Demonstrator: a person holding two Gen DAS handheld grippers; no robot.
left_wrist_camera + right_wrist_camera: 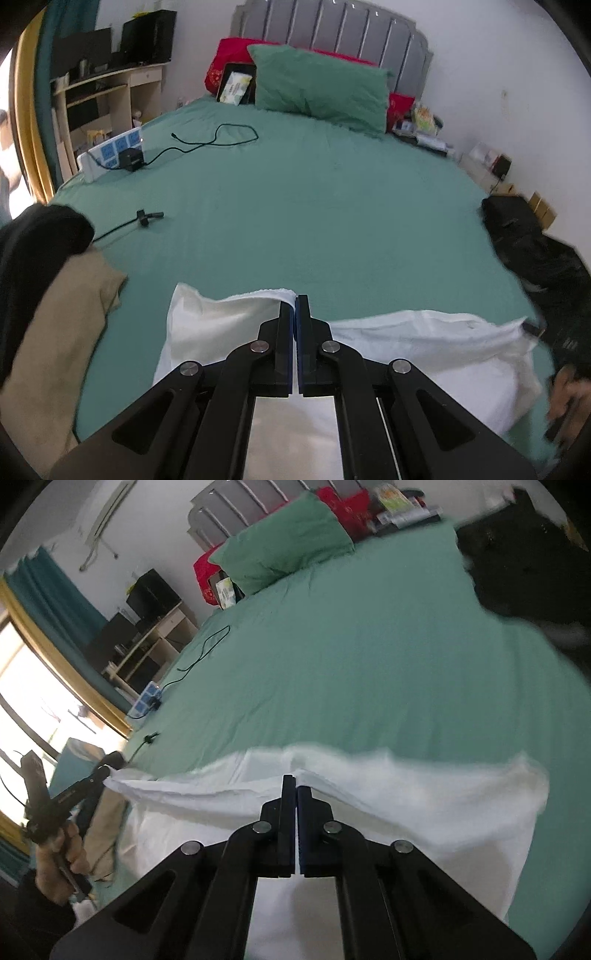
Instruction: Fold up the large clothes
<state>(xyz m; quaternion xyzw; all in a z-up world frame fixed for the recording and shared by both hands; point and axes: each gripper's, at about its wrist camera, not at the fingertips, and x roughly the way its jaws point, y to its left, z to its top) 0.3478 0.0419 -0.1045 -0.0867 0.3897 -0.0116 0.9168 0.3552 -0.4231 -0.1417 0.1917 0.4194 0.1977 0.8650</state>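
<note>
1. Left tongs (295,297): jaws pressed together, and a fold of the white garment (424,343) is pinched between the tips, its edge poking up just past them.
2. Right tongs (296,777): jaws closed as well, clamped on another part of the same garment's far edge, the white cloth (388,805) bunching up right at the tips.
3. From the right wrist view the left tongs (105,770) show off to the left, held in the person's hand (61,864), with the cloth's edge running taut from their tips across to the right pair.
4. From the left wrist view the right tongs (533,328) sit at the garment's right end; the hand holding them is a blur at the picture's edge.
5. The garment hangs and spreads below and between both pairs of tongs, its far edge lifted, the rest draped over the near part of the green bed (332,206).
6. It looks plain white, soft and rumpled, with creases along the lifted edge and a doubled layer on the left side.
7. Left of the left tongs: a tan cloth (55,332) with a black cloth (37,236) on top of it.
8. Beyond the tongs, bare green sheet, then a black cable (207,142) and a power strip (110,155) to the far left.
9. Far right: a black bag (535,251) at the bed's edge.
10. Farthest off, a green pillow (317,85) leans at the grey headboard (332,26).
</note>
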